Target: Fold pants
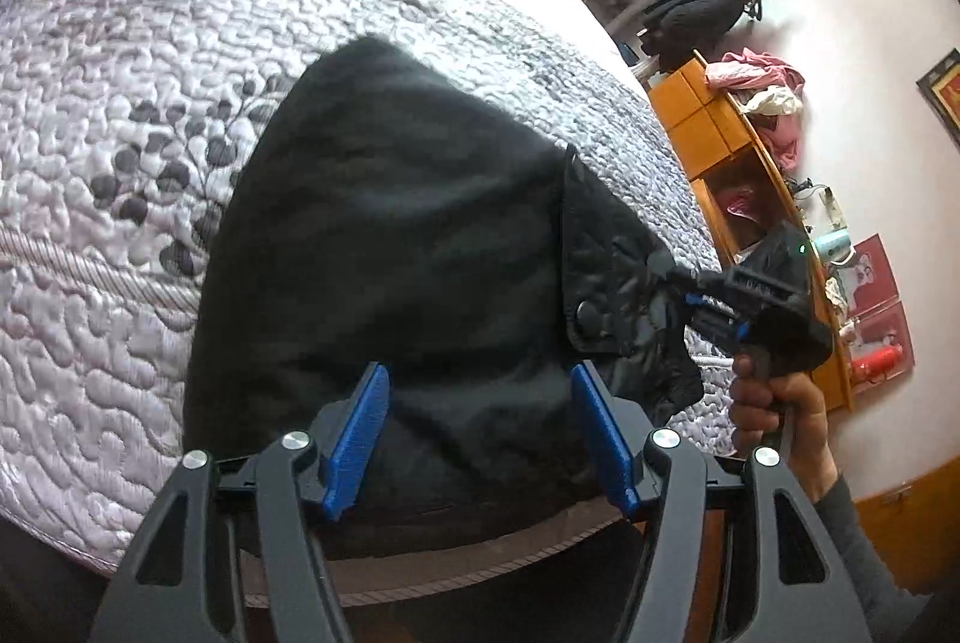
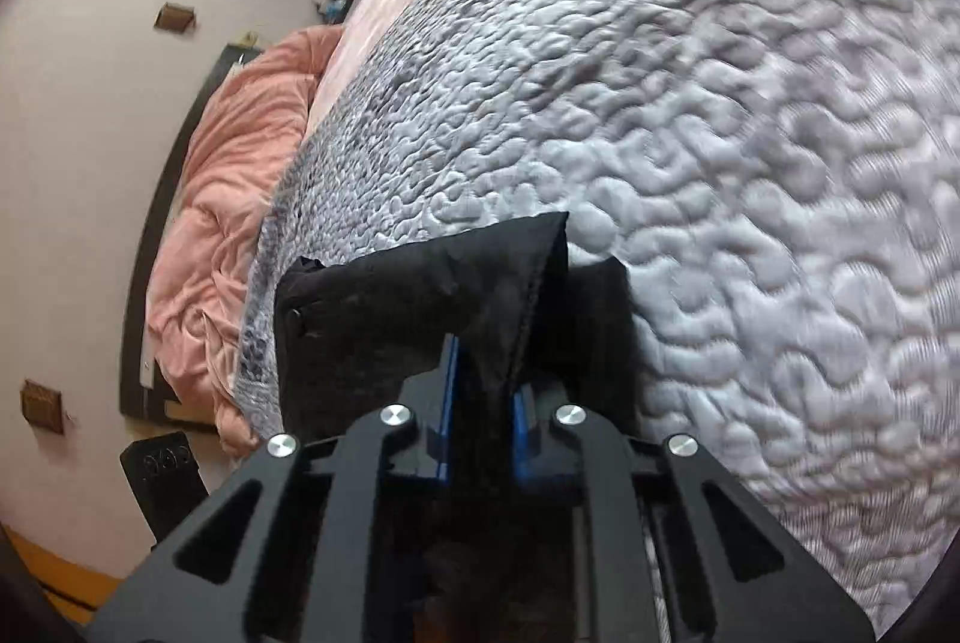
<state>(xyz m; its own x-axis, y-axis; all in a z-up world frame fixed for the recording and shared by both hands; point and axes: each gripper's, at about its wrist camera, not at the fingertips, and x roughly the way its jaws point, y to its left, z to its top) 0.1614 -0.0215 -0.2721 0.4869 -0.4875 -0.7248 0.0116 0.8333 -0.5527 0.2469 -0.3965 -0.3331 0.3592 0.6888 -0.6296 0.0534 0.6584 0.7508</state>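
Black pants (image 1: 384,235) lie bunched on a grey quilted bedspread (image 1: 120,114) near the bed's edge. The left gripper (image 1: 480,439) hovers over them, fingers spread wide. The right gripper (image 2: 483,403) pinches a pants fold. A pink duvet (image 2: 222,199), orange wooden shelf (image 1: 702,114) and white wall (image 1: 864,60) surround the bed.

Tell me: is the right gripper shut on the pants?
Shut on them: the right gripper pinches a raised fold of the black pants between its blue pads.
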